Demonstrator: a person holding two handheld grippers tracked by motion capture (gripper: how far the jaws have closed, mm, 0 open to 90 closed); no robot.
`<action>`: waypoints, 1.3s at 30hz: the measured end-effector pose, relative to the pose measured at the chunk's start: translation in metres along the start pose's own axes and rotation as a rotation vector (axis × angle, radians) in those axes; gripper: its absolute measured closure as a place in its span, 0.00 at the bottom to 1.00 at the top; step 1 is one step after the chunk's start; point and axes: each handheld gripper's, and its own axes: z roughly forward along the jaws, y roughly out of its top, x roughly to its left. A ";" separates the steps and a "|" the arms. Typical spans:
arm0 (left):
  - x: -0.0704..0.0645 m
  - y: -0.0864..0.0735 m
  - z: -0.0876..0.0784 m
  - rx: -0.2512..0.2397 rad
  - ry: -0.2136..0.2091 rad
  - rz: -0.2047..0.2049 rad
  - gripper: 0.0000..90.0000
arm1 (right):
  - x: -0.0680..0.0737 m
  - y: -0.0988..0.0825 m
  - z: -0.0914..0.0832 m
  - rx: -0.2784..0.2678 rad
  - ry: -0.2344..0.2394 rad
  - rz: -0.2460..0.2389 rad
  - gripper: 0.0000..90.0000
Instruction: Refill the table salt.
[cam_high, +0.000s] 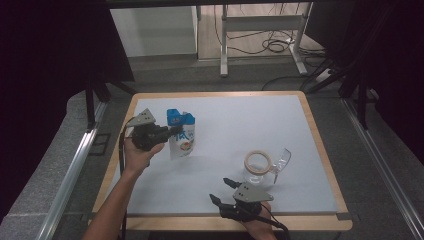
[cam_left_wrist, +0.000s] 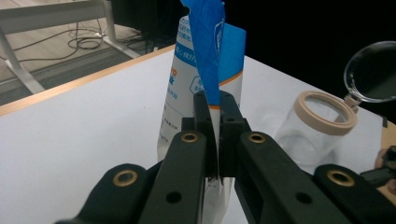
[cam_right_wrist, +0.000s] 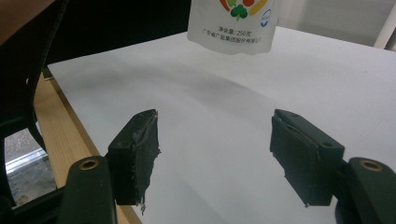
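From above, my worktop is evenly lit and bright, while the surroundings at nine and three o'clock sink into near black. Shadows are soft; the pouch casts a faint one toward six o'clock. Along my left jaws, the near black links blur and the jar at three o'clock looks soft. Along my right jaws, the white sheet is slightly washed out.
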 end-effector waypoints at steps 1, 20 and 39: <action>-0.002 0.000 0.000 0.000 -0.003 0.002 1.00 | 0.000 0.000 0.001 0.003 -0.001 0.000 0.36; -0.034 0.002 0.004 -0.010 -0.102 0.027 1.00 | -0.002 0.001 0.017 0.015 -0.026 0.001 0.36; -0.048 0.006 0.005 -0.011 -0.140 0.025 1.00 | -0.009 0.000 0.031 0.045 -0.080 0.012 0.33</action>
